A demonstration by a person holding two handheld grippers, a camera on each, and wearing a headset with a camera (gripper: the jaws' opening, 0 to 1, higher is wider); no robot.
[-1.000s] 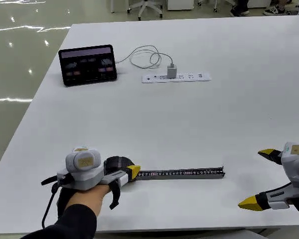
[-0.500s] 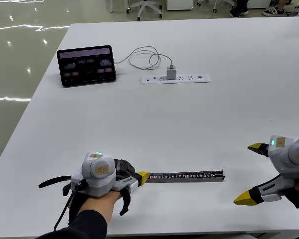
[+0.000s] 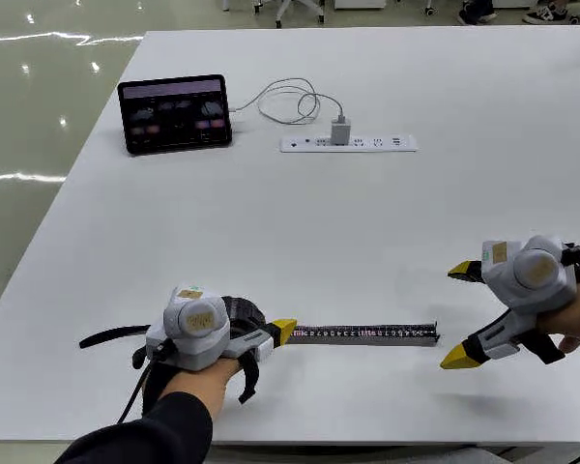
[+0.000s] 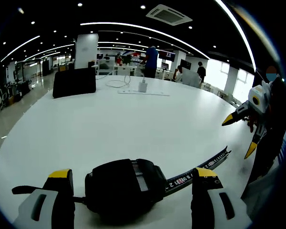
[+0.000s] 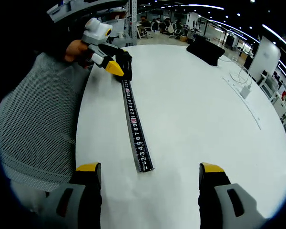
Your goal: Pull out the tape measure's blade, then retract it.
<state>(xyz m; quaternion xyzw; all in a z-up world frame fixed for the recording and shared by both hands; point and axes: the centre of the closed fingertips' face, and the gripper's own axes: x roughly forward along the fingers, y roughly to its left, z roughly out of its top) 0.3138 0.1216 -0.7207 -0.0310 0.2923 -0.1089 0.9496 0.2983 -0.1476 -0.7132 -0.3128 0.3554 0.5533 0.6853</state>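
The black tape measure case [image 3: 240,313] lies near the table's front edge, with its blade [image 3: 362,335] pulled out flat to the right. My left gripper [image 3: 261,324] is open, and its jaws stand on either side of the case [image 4: 124,183] with small gaps. The blade [image 4: 200,169] runs off to the right of it. My right gripper [image 3: 460,314] is open just beyond the blade's free end [image 3: 433,334], not touching it. In the right gripper view the blade end [image 5: 145,166] lies between the jaws of my right gripper [image 5: 150,168].
A dark tablet [image 3: 174,113] stands at the far left of the white table [image 3: 367,222]. A white power strip [image 3: 348,143] with a charger and a looped cable [image 3: 290,100] lies behind the middle. The table's front edge runs just under both hands.
My right gripper has moved left and up, closer to the blade's end. My left gripper has slid a little right along the case, and less blade shows.
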